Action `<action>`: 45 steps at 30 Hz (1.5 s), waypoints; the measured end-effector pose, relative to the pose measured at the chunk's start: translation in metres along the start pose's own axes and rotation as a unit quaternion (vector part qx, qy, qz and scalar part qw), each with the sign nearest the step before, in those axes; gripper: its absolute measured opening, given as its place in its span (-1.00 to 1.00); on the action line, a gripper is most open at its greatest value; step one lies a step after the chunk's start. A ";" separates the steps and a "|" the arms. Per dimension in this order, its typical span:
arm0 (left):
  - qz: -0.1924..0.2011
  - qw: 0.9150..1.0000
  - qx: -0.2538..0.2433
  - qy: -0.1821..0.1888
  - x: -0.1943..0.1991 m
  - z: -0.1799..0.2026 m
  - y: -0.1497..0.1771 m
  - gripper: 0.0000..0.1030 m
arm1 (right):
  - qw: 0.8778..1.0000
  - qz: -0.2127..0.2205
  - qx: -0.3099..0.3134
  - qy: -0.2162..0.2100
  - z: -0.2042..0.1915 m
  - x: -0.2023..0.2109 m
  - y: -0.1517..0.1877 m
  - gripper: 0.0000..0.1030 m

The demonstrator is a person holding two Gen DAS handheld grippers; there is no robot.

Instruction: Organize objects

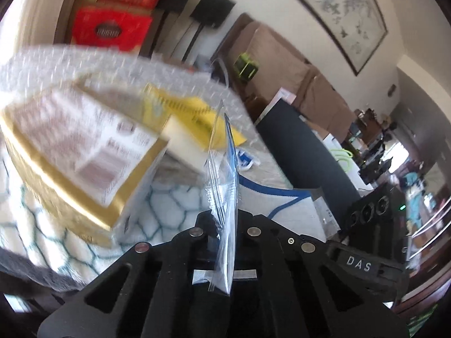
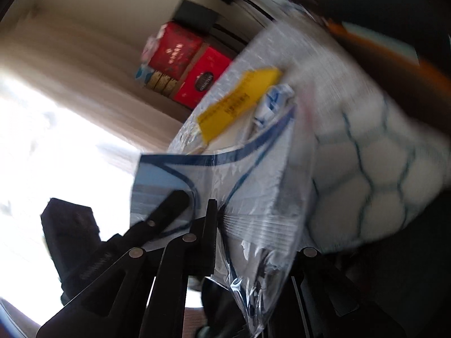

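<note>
A clear plastic zip bag (image 1: 225, 169) with blue lines hangs between both grippers. My left gripper (image 1: 224, 219) is shut on its thin edge, which runs up between the fingers. In the right wrist view my right gripper (image 2: 217, 211) is shut on the same bag (image 2: 262, 197), whose film hides one finger. Beyond the bag are a gold-edged box (image 1: 79, 152), a yellow label (image 1: 194, 115) (image 2: 239, 98), bubble wrap (image 1: 84, 59) and a white cloth with teal hexagons (image 2: 380, 183). Whether they lie in the bag I cannot tell. Both views are blurred.
Red boxes (image 1: 110, 29) (image 2: 203, 79) are stacked by the wall. A brown sofa (image 1: 282, 56) and a dark rounded object (image 1: 304, 146) lie beyond the bag. A framed picture (image 1: 338, 11) hangs above. Bright window light fills the left of the right wrist view.
</note>
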State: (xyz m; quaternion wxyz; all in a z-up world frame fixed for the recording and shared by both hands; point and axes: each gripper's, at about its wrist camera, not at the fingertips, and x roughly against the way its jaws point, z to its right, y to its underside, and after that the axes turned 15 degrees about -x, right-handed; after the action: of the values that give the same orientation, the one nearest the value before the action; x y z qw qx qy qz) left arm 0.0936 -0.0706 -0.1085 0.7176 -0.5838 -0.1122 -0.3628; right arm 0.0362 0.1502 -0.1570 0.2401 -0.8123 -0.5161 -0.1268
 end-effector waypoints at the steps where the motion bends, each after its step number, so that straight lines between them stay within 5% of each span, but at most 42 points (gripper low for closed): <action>1: 0.007 1.000 -0.013 -0.008 0.003 0.006 -0.004 -0.96 | 0.999 0.012 0.030 0.012 -0.011 0.003 0.001 -0.87; 7: 0.049 0.996 -0.060 -0.039 0.019 0.032 -0.029 -0.96 | 0.978 0.069 0.185 0.067 -0.076 0.026 -0.007 -0.87; 16: 0.103 0.982 -0.135 -0.088 0.022 0.074 -0.073 -0.96 | 0.957 0.123 0.256 0.064 -0.117 0.045 -0.038 -0.87; 28: 0.110 0.965 -0.205 -0.121 0.001 0.127 -0.093 -0.96 | 0.952 0.153 0.260 0.054 -0.099 0.078 -0.060 -0.86; 38: 0.136 0.948 -0.250 -0.145 -0.016 0.169 -0.102 -0.96 | 0.931 0.207 0.291 0.074 -0.103 0.106 -0.068 -0.86; 45: 0.145 0.942 -0.268 -0.140 -0.026 0.192 -0.112 -0.96 | 0.935 0.224 0.268 0.067 -0.095 0.128 -0.088 -0.86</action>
State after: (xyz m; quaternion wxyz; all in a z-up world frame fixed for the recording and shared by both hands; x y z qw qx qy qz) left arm 0.0520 0.1100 0.0172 0.5567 -0.8092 -0.0242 -0.1866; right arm 0.0163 0.2309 0.0051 0.5050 -0.8020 -0.3185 0.0186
